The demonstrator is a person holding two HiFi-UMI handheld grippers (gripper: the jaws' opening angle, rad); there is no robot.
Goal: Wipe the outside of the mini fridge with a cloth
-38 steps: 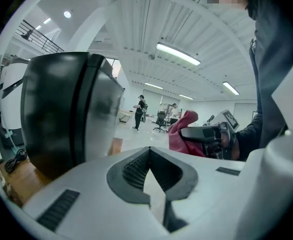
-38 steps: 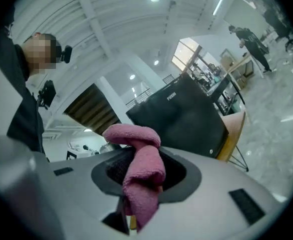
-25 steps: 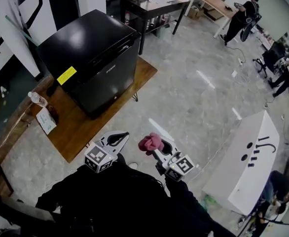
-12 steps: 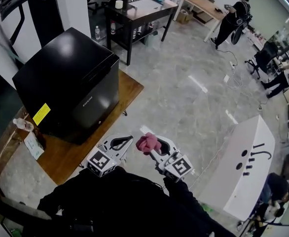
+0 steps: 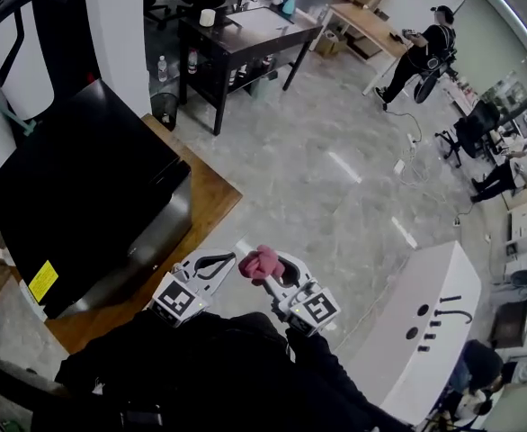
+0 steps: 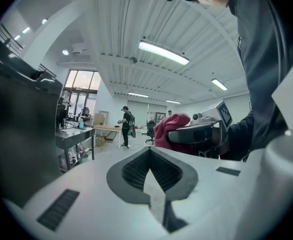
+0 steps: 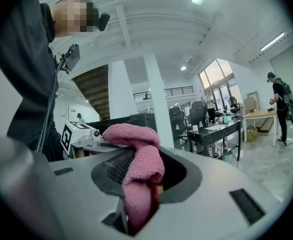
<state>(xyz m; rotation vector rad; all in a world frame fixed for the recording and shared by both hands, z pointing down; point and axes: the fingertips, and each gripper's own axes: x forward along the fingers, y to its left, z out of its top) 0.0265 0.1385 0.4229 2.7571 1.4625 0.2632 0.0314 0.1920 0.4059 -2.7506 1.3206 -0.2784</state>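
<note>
Right gripper point(image 5: 266, 267) clamps pink cloth point(image 7: 139, 171); left gripper point(image 5: 228, 257) seems closed, empty.

My head camera looks steeply down past my chest onto the left gripper point(image 5: 217, 261) and right gripper point(image 5: 265, 265), with the fridge point(image 5: 84, 187) to their left. Each gripper camera sits close behind its own jaws, tilted upward. All three views share the desk point(image 6: 75, 133) and the cloth point(image 7: 136, 169).

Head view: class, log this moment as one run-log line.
right tool: shut on pink cloth | left tool: shut, empty | mini fridge: untouched
</note>
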